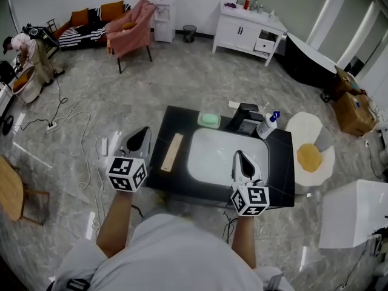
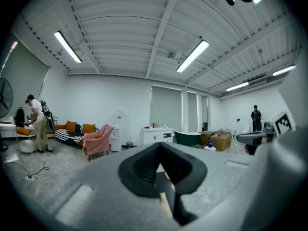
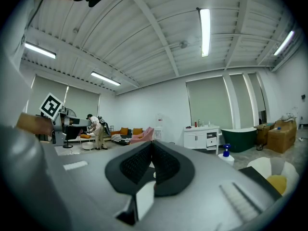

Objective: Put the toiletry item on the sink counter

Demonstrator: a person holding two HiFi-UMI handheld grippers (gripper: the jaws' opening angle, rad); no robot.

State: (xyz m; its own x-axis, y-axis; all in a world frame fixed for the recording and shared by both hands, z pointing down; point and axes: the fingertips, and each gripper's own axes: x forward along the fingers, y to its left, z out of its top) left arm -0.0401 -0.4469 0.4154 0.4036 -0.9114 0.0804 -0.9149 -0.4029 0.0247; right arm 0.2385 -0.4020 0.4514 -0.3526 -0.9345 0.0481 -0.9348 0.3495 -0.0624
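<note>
A black sink counter (image 1: 280, 180) with a white basin (image 1: 213, 155) stands in front of me in the head view. At its back right is a white pump bottle with a blue top (image 1: 267, 126), beside a black faucet (image 1: 245, 116). A green soap bar (image 1: 209, 119) lies at the back edge, and a pale wooden strip (image 1: 171, 152) on the left side. My left gripper (image 1: 143, 131) is shut and empty, just left of the counter. My right gripper (image 1: 237, 155) is shut and empty over the basin's right part. The bottle (image 3: 224, 153) also shows in the right gripper view.
An egg-shaped rug (image 1: 310, 153) lies right of the counter, with a white box (image 1: 357, 214) nearer me. Cables (image 1: 85, 156) trail over the floor at the left by a wooden stool (image 1: 9, 190). Farther off stand a pink armchair (image 1: 133, 32), a white cabinet (image 1: 248, 32) and cardboard boxes (image 1: 348, 105).
</note>
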